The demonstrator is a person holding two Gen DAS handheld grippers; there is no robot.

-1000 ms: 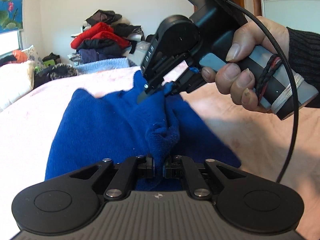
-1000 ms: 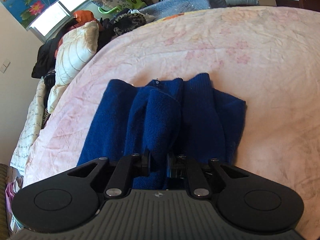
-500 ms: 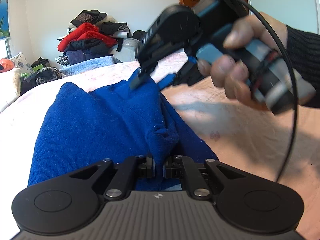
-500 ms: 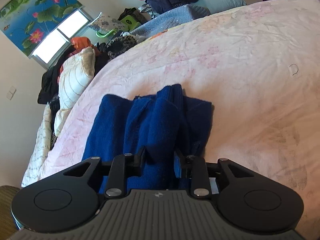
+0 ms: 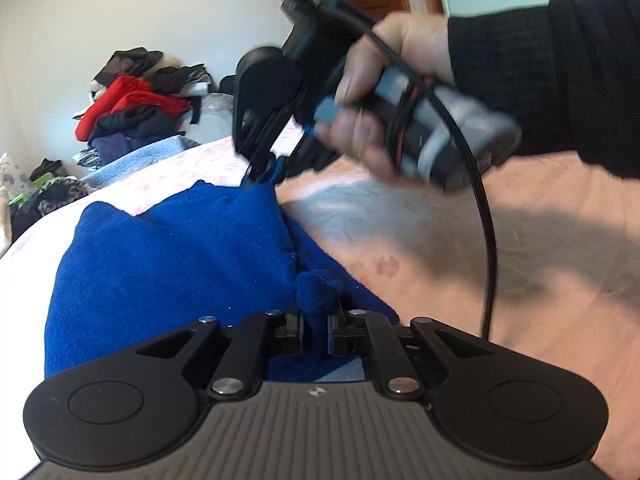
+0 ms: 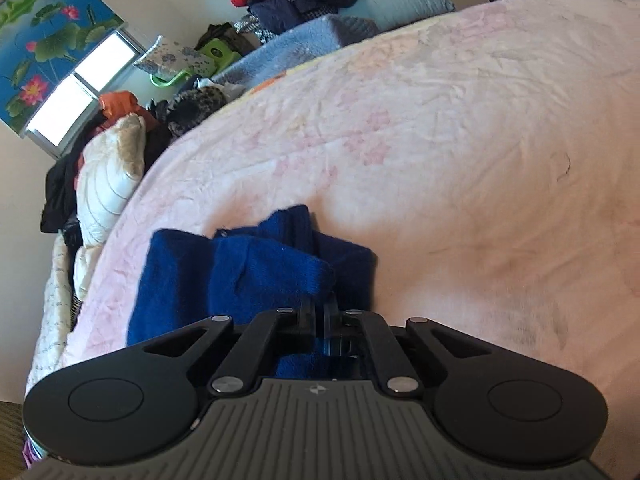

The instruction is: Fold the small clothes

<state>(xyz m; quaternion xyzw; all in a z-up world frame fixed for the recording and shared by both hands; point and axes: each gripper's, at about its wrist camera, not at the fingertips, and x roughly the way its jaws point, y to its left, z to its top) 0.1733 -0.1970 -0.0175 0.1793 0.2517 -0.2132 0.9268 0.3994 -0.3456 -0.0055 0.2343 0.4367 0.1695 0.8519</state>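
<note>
A blue knit garment [image 5: 168, 256] lies partly folded on the pink bedspread [image 5: 500, 264]. My left gripper [image 5: 316, 322] is shut on a bunched near edge of it. My right gripper [image 5: 262, 172], held in a hand with a black sleeve, pinches the garment's far edge and holds it raised. In the right wrist view the right gripper [image 6: 320, 314] is shut on a fold of the blue garment [image 6: 224, 276], which drapes leftward over the bedspread [image 6: 460, 152].
A pile of red and dark clothes [image 5: 132, 112] is stacked at the back by the wall. A light blue blanket [image 5: 136, 160] lies below it. A white pillow [image 6: 108, 172] and more clothes sit at the bed's left side. A black cable [image 5: 484, 208] hangs from the right gripper.
The right gripper has carried the garment's far edge up and toward the left gripper, and the cloth has bunched into a shorter fold. The left gripper keeps its hold.
</note>
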